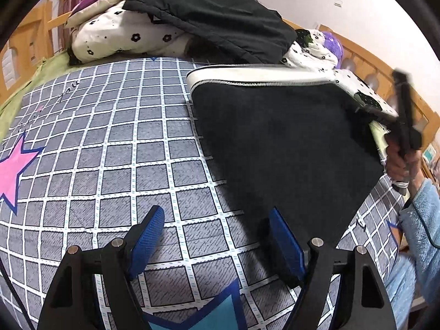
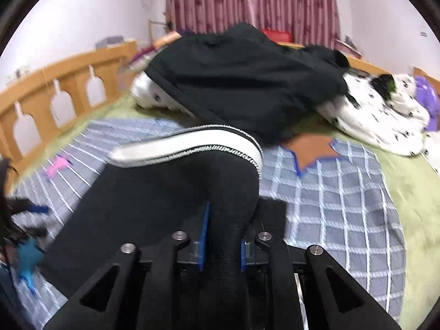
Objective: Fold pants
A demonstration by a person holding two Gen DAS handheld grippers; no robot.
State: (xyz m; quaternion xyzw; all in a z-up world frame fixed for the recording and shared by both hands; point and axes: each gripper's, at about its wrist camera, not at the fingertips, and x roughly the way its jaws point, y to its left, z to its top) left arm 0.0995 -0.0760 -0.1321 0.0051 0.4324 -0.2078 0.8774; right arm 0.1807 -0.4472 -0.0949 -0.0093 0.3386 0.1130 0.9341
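Pants half lifted, one gripper on them

Right gripper (image 2: pixel 221 236) pinches the black pants (image 2: pixel 170 189) at centre frame; their long axis runs up-left toward the white waistband (image 2: pixel 192 145). Left gripper (image 1: pixel 217 236) gapes wide, empty, pants (image 1: pixel 277 148) lying upper right

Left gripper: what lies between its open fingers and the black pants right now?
Nothing but bare checked bedsheet. In the left wrist view the left gripper hangs open over it, with the black pants edge just beyond its right finger, untouched.

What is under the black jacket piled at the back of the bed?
The black jacket lies on a white flower-print quilt, showing at both sides. Anything beneath its middle is covered.
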